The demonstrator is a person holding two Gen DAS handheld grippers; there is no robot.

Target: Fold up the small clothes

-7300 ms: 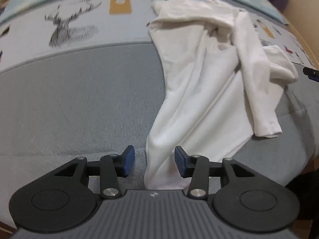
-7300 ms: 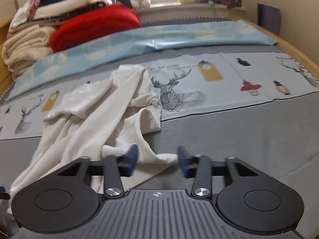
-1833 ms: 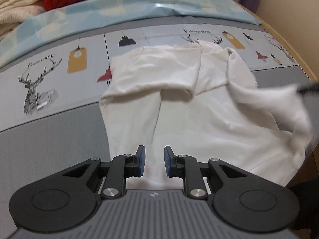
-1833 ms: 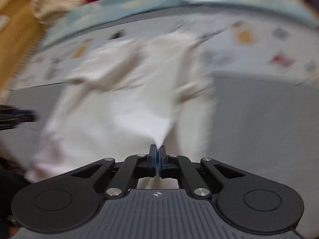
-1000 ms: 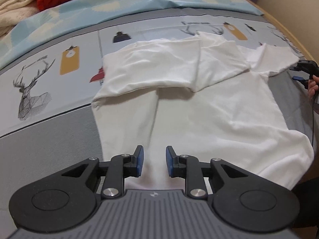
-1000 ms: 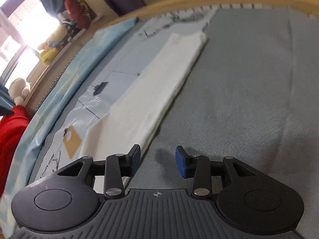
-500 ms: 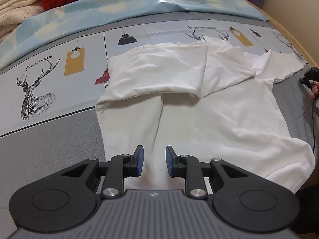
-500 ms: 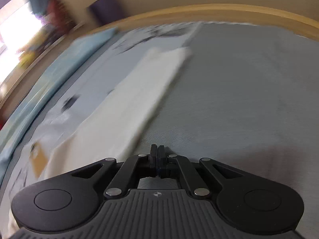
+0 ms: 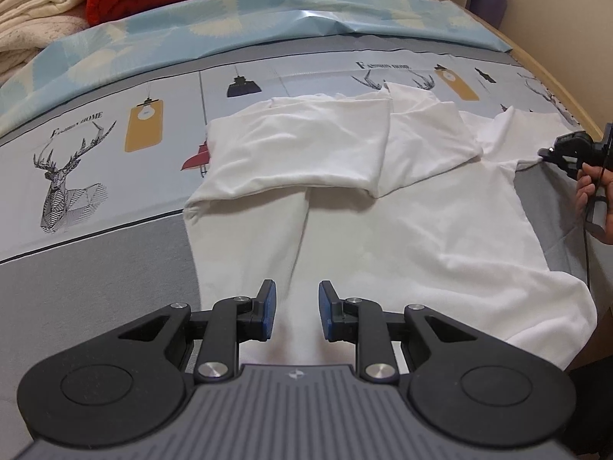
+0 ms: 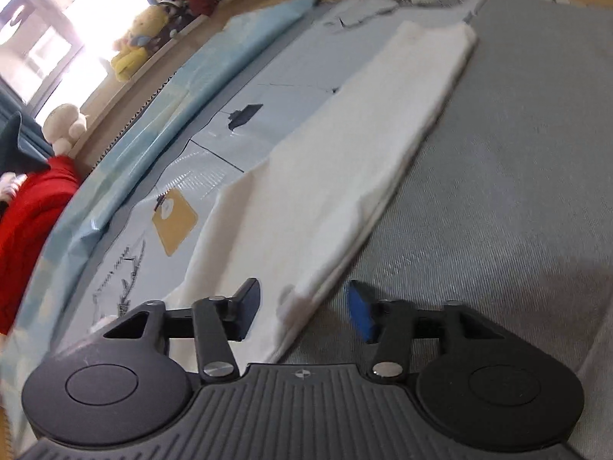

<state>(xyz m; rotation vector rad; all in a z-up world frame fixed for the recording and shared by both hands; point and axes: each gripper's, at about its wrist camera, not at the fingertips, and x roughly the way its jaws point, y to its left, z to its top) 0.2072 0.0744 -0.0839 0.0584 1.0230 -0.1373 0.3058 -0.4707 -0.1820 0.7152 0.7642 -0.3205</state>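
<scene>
In our right wrist view the right gripper [image 10: 300, 312] has just been opening, its jaws parted around the sleeve's [image 10: 337, 195] near end without pinching it; that sleeve runs toward upper right; our left gripper [image 9: 293, 310] hangs unclenched, holding nothing, over the white T-shirt's [image 9: 383, 230] hem at lower centre.

The white shirt's [image 9: 402, 226] near hem is disappearing under the left gripper's [image 9: 294, 310] body, the person's hand [image 9: 597, 195] is running off the right edge, and the windowsill toys [image 10: 134, 44] are blurring in glare
</scene>
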